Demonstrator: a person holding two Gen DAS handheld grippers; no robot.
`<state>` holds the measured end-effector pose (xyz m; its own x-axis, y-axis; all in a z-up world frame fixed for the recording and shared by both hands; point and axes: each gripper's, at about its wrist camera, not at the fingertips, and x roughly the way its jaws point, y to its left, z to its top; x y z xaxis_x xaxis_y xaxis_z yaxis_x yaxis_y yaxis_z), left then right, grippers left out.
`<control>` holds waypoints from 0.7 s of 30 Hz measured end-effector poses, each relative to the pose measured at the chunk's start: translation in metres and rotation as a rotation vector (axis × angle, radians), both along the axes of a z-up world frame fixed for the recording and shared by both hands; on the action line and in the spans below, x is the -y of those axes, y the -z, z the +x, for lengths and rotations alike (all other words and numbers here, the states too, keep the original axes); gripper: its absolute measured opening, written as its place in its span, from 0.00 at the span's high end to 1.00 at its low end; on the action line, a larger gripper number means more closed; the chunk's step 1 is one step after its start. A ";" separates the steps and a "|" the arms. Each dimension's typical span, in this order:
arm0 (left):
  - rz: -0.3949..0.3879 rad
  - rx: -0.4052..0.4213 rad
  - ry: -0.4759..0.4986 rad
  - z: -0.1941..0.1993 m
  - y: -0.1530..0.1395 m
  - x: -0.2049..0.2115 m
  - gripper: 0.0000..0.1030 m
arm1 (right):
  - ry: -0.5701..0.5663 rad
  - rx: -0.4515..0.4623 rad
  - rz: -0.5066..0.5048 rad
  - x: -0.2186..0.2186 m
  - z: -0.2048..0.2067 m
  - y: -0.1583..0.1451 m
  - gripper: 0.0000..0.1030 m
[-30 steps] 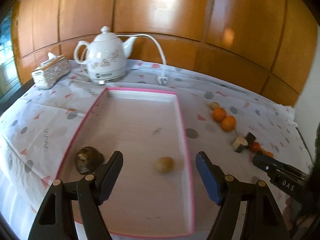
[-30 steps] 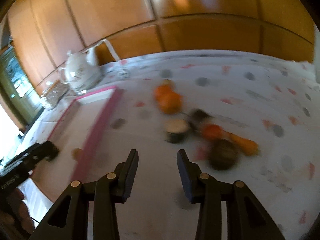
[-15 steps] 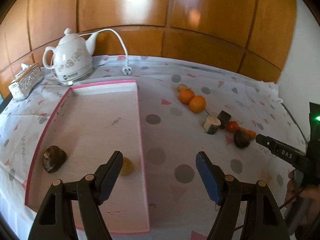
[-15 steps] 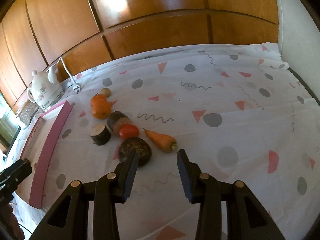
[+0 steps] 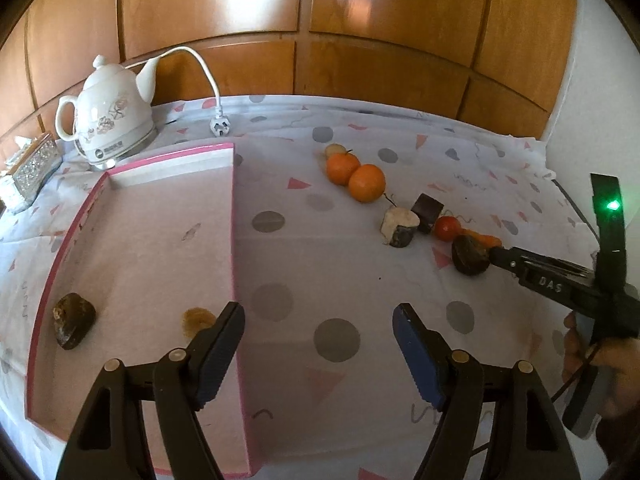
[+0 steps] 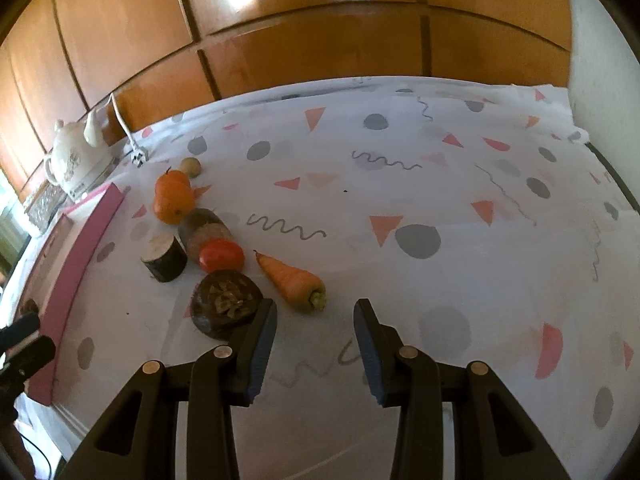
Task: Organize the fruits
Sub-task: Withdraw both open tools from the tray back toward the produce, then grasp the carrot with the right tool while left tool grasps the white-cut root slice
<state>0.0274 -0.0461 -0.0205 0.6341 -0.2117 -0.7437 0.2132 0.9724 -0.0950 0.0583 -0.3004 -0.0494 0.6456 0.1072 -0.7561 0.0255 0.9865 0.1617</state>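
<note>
Our right hand-held gripper [image 6: 314, 334], jaws apart and empty, hovers just beside the dark round fruit [image 6: 226, 304], near the carrot [image 6: 292, 280]. We should centre over the fruit before closing. Our left hand-held gripper [image 5: 318, 346] waits, jaws apart, over the pink tray [image 5: 234, 240] edge.

wood-panelled wall [image 5: 312, 40] | patterned tablecloth [image 6: 400, 200] | white wall [image 5: 592, 80]
</note>
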 end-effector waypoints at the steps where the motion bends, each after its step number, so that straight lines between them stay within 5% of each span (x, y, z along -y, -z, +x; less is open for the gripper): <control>1: -0.004 -0.005 0.001 0.001 0.001 0.001 0.25 | -0.018 -0.003 -0.005 -0.001 0.002 0.001 0.61; 13: -0.007 -0.019 0.038 0.016 0.007 0.022 0.25 | -0.114 0.003 -0.095 -0.007 0.024 0.004 0.61; 16: -0.008 -0.018 0.045 0.022 0.009 0.028 0.25 | -0.125 0.006 -0.095 -0.008 0.024 0.003 0.72; 21: -0.009 -0.012 0.055 0.035 0.012 0.041 0.25 | -0.114 0.013 -0.142 -0.014 0.023 0.004 0.73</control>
<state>0.0626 -0.0869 -0.0327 0.6121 -0.2527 -0.7494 0.2647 0.9584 -0.1069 0.0813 -0.2867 -0.0537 0.6452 0.0727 -0.7606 -0.0886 0.9959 0.0201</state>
